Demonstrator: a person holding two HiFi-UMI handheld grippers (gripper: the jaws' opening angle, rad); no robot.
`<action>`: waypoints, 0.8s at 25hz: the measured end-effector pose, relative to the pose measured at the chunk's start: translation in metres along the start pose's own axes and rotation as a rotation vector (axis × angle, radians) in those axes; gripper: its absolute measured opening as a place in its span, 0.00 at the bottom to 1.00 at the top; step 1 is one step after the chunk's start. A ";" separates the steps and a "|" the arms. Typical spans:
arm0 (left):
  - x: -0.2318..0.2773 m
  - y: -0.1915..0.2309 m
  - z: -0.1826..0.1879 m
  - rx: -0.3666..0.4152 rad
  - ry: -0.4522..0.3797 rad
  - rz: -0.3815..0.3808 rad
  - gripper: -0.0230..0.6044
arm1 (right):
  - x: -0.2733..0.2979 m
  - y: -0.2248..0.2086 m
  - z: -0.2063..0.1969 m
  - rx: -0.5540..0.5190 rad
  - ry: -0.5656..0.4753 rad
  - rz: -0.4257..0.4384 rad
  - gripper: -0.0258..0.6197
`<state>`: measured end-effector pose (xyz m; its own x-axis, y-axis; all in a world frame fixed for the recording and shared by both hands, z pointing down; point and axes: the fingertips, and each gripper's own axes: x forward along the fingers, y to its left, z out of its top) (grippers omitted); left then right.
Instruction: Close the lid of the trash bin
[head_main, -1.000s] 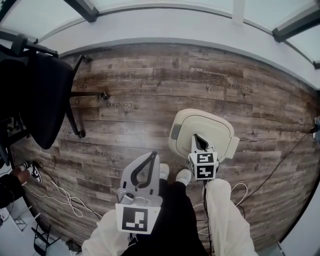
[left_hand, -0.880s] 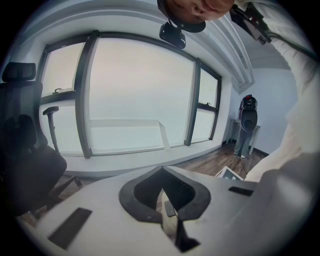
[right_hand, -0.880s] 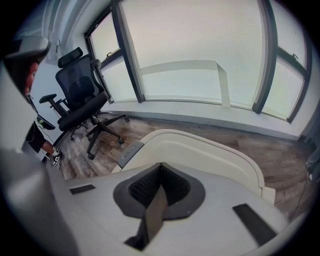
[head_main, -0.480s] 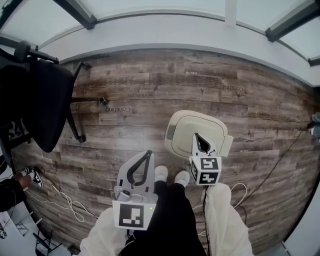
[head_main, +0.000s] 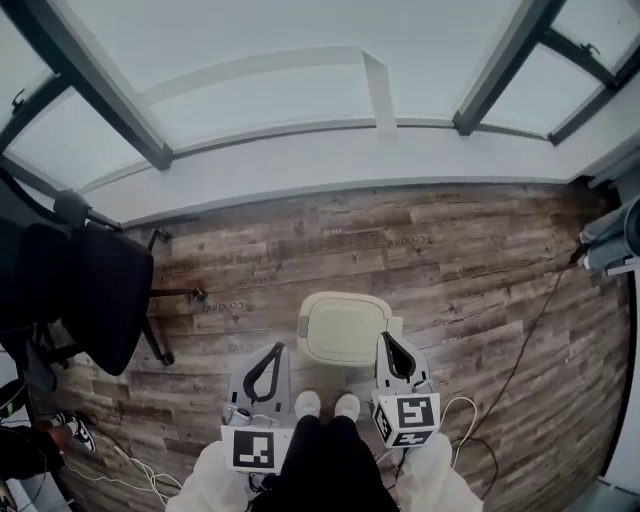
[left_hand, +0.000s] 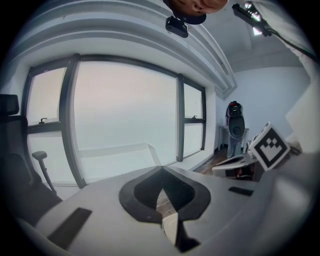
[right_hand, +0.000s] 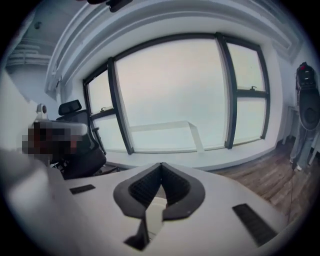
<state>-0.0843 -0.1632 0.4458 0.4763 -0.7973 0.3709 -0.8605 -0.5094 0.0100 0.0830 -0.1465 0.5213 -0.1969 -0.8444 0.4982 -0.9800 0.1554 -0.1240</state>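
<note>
Wood floor (head_main: 450, 270) by windows (head_main: 270, 60) holds trash bin (head_main: 343, 330).

We find ourselves in what looks like an office: a black office chair (head_main: 95, 290) at the left edge of the head view, a wood-plank floor (head_main: 450, 260) with loose cables (head_main: 130, 455) at lower left, and tall dark-framed windows (head_main: 250, 90) across the top.
</note>
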 end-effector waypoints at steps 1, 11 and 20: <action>-0.005 -0.002 0.015 -0.001 -0.013 -0.001 0.05 | -0.016 -0.003 0.022 0.005 -0.035 -0.012 0.08; -0.106 -0.032 0.181 0.070 -0.188 0.016 0.05 | -0.216 -0.003 0.210 -0.001 -0.307 -0.063 0.08; -0.178 -0.066 0.248 0.069 -0.264 0.002 0.05 | -0.328 0.026 0.282 -0.016 -0.456 -0.061 0.08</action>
<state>-0.0674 -0.0682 0.1486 0.5132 -0.8504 0.1162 -0.8514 -0.5215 -0.0566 0.1302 -0.0100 0.1124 -0.1108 -0.9910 0.0750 -0.9904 0.1038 -0.0909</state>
